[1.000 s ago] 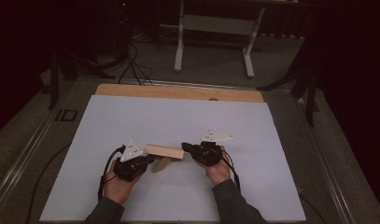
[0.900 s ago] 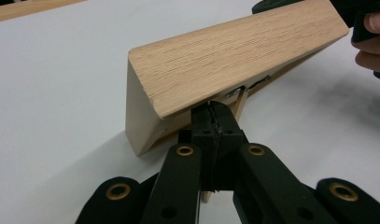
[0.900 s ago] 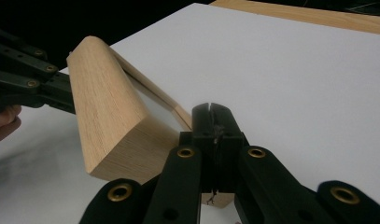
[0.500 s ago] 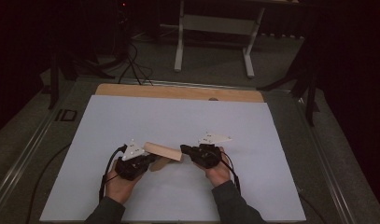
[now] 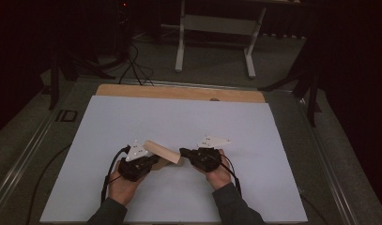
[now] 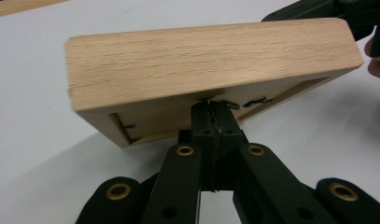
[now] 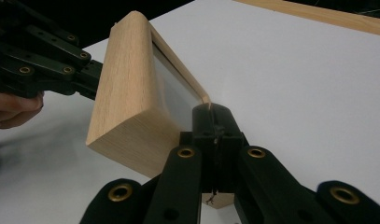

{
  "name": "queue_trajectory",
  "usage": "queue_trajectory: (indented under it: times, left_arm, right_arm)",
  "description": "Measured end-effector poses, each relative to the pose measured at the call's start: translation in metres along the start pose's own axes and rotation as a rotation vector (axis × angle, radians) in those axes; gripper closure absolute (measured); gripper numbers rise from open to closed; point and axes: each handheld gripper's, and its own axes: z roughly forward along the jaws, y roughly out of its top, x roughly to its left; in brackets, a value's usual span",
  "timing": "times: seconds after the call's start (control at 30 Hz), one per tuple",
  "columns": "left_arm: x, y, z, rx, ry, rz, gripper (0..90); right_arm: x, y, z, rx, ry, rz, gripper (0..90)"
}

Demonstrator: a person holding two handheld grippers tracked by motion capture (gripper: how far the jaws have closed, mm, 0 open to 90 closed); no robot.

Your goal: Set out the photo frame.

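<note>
Near the front edge of the white-covered table [image 5: 179, 117], between the person's two hands, a shallow rectangular frame of light oak-coloured wood [image 5: 163, 152] is held clear of the surface, tilted so that its left end sits higher than its right. It is gripped from both ends at once.

The left gripper [image 5: 150, 162], a black two-jaw tool with a grey three-cornered plate on top, is pressed shut on the frame's near rim. In the left gripper view the two black jaws are seen drawn fully together, with only a thin lip of the wooden frame [image 6: 211, 65] pinched between the pads; the underside of the frame, with its recessed back panel and small metal tabs, is turned toward that camera. The left gripper [image 6: 211, 114] is met by the frame just above the pads.

The right gripper [image 5: 185, 153], of the same build, is likewise closed down tight on the opposite rim. In the right gripper view the jaws are seen touching along their whole length, and the right gripper [image 7: 211, 114] is clamped on the narrow edge of the frame [image 7: 131, 93], whose broad wooden side is stood up on the left. The left gripper [image 7: 92, 77] is visible at the frame's far end.
</note>
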Motion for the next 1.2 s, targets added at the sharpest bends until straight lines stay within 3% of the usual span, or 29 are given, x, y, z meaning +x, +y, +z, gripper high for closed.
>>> queue_trajectory:
  times: [0.53, 1.2]
  left_arm:
    - [-0.003, 0.000, 0.004, 0.006, -0.004, 0.012, 89.8]
    - [0.002, -0.002, 0.005, 0.008, 0.008, -0.017, 90.0]
  right_arm:
    - [0.007, -0.001, 0.000, 0.012, 0.026, -0.021, 89.8]
    - [0.023, -0.001, 0.005, 0.023, 0.068, -0.050, 89.8]
